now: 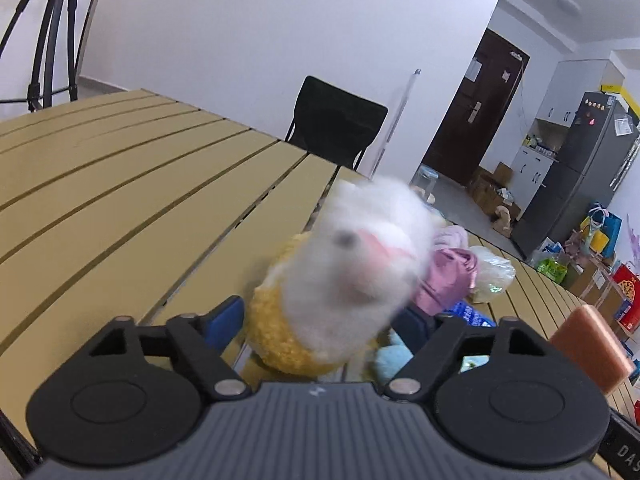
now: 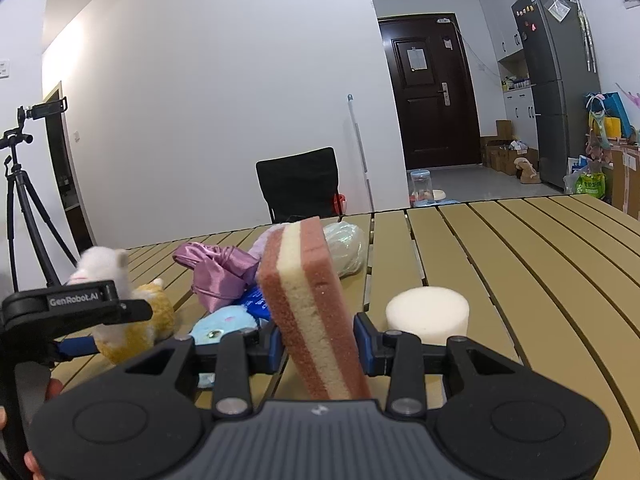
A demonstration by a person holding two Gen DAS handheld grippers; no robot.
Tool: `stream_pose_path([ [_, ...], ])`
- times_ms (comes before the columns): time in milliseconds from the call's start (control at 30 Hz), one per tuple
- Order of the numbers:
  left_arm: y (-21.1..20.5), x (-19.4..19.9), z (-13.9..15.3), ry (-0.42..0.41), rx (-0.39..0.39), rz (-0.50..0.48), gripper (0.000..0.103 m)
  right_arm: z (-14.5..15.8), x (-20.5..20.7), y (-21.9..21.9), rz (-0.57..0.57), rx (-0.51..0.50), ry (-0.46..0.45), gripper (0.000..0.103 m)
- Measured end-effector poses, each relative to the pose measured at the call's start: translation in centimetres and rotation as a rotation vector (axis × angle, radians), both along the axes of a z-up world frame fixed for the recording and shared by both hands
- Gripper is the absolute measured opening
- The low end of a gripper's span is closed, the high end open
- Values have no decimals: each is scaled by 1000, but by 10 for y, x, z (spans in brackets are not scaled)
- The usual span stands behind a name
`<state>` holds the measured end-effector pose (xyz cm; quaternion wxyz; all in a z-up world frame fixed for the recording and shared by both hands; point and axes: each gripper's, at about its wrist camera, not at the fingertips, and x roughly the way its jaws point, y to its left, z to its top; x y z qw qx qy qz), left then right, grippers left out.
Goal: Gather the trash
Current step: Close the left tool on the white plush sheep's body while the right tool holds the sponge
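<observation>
My left gripper [image 1: 320,324] is shut on a white and yellow plush toy [image 1: 344,276], held blurred just above the slatted table [image 1: 120,200]; the toy [image 2: 120,320] and the left gripper [image 2: 86,322] also show in the right wrist view. My right gripper [image 2: 320,350] is shut on a pink and cream layered sponge [image 2: 312,304], held upright; the sponge shows at the right edge of the left wrist view [image 1: 588,348]. A pile lies on the table: a pink satin bag [image 2: 218,274], a blue packet [image 2: 254,302], a light blue plush [image 2: 224,320], a clear plastic bag [image 2: 346,246].
A white foam cylinder [image 2: 427,314] stands on the table [image 2: 520,264] right of my right gripper. A black chair [image 2: 298,184] is behind the table. A tripod [image 2: 20,200] stands at left. A fridge [image 2: 556,84] and boxes are at the far right.
</observation>
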<state>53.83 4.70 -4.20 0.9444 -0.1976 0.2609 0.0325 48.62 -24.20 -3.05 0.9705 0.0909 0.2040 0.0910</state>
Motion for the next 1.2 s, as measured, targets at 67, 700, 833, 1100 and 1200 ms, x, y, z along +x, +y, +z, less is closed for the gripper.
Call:
stream_pose_path([
  [67, 5, 2, -1, 5, -3, 6, 68, 0, 0, 0, 1, -2, -2, 35],
  [700, -1, -30, 10, -89, 49, -43, 55, -1, -7, 6, 11, 0, -21, 35],
  [833, -5, -46, 20, -105, 60, -54, 55, 1, -18, 4, 18, 11, -29, 35],
  [1100, -12, -92, 37, -117, 57, -81, 55, 7, -48, 4, 40, 28, -37, 35],
  [1200, -13, -117, 41, -133, 68, -76, 55, 10, -63, 6, 49, 23, -43, 35],
])
